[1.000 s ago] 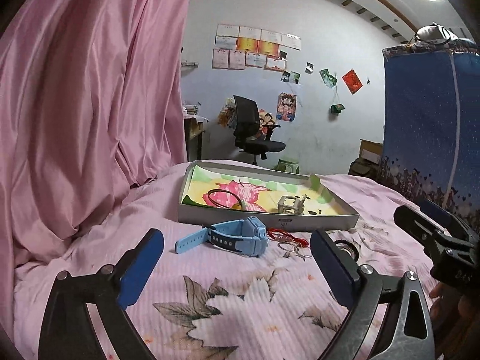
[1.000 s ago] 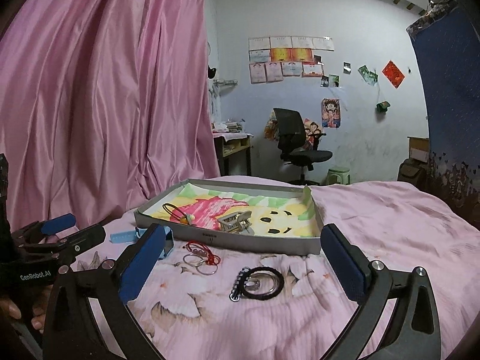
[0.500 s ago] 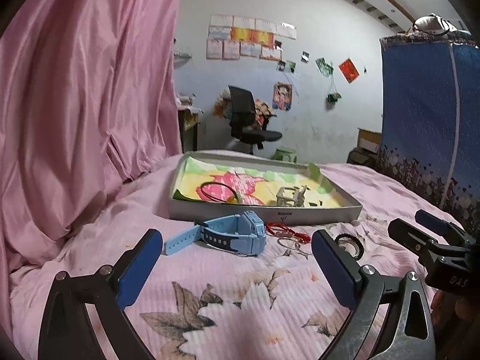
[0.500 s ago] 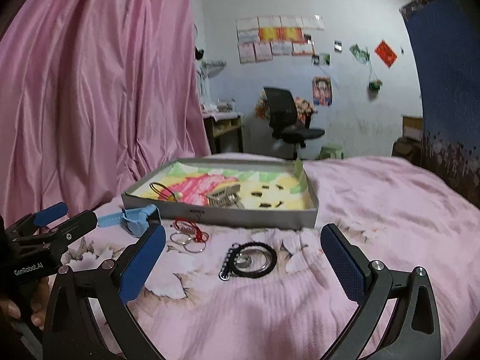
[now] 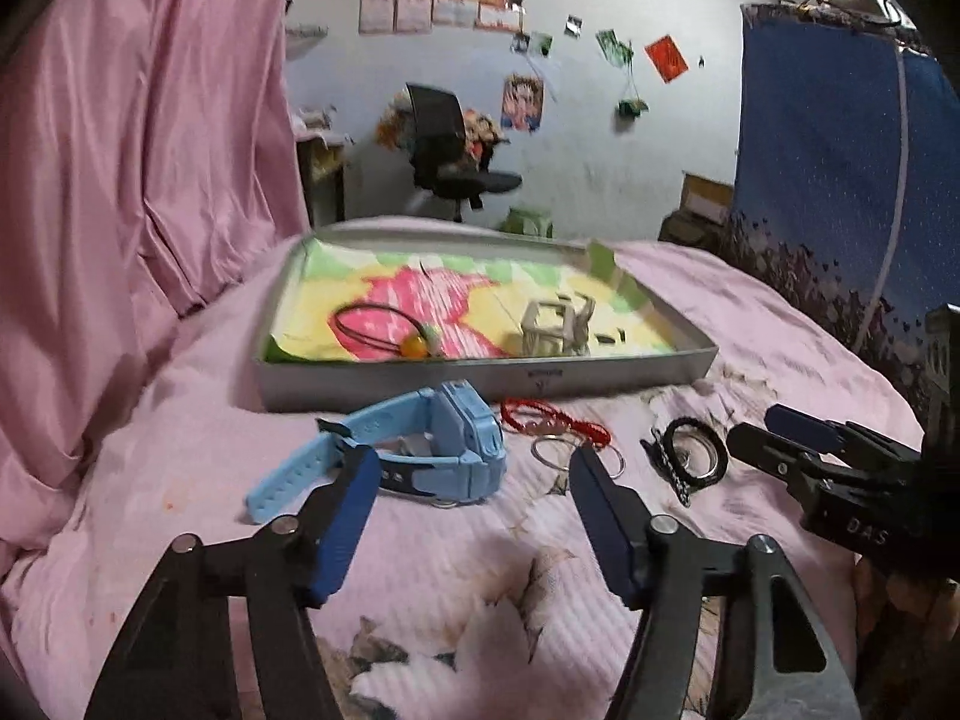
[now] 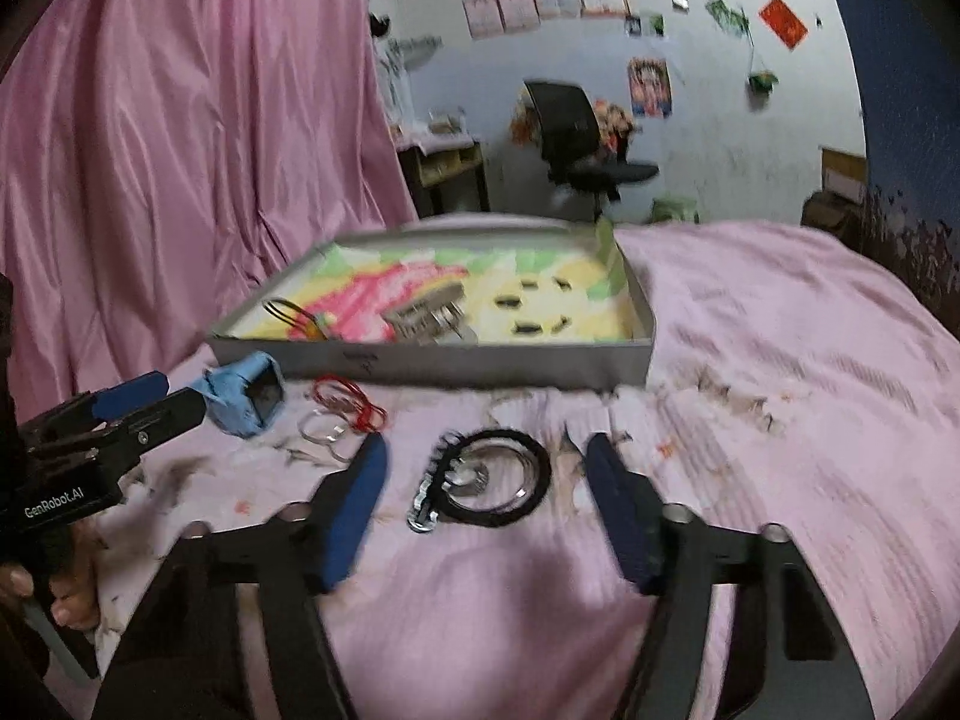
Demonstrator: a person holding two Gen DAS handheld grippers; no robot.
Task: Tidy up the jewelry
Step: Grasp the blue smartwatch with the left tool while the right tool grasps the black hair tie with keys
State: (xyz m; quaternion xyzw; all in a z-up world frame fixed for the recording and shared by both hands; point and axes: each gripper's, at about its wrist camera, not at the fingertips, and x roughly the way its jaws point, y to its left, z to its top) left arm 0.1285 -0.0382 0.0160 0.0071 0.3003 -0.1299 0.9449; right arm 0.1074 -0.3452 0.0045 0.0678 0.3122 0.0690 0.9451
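Observation:
A light-blue watch [image 5: 420,450] lies on the pink bedcover just beyond my left gripper [image 5: 474,468], whose jaws are closing without touching it. A black bracelet with a metal clasp [image 6: 498,480] lies between the fingers of my right gripper [image 6: 486,450]. Those jaws are closing too, and the pads are clear of it. A red cord bracelet [image 5: 540,417] and thin silver rings [image 5: 558,450] lie between the watch and the bracelet. Behind them stands a grey tray [image 5: 480,378] holding a black cord with an amber bead [image 5: 384,327] and a metal piece [image 5: 558,324].
A pink curtain [image 5: 150,150] hangs at the left, and a blue starry cloth [image 5: 840,180] at the right. An office chair [image 6: 576,138] and a desk stand far behind the bed. Each gripper shows in the other's view: right gripper [image 5: 753,426], left gripper [image 6: 180,393].
Both grippers have moved forward and tipped down toward the jewellery, and both pairs of jaws have narrowed from wide open. The watch and the black bracelet now lie close to the fingertips.

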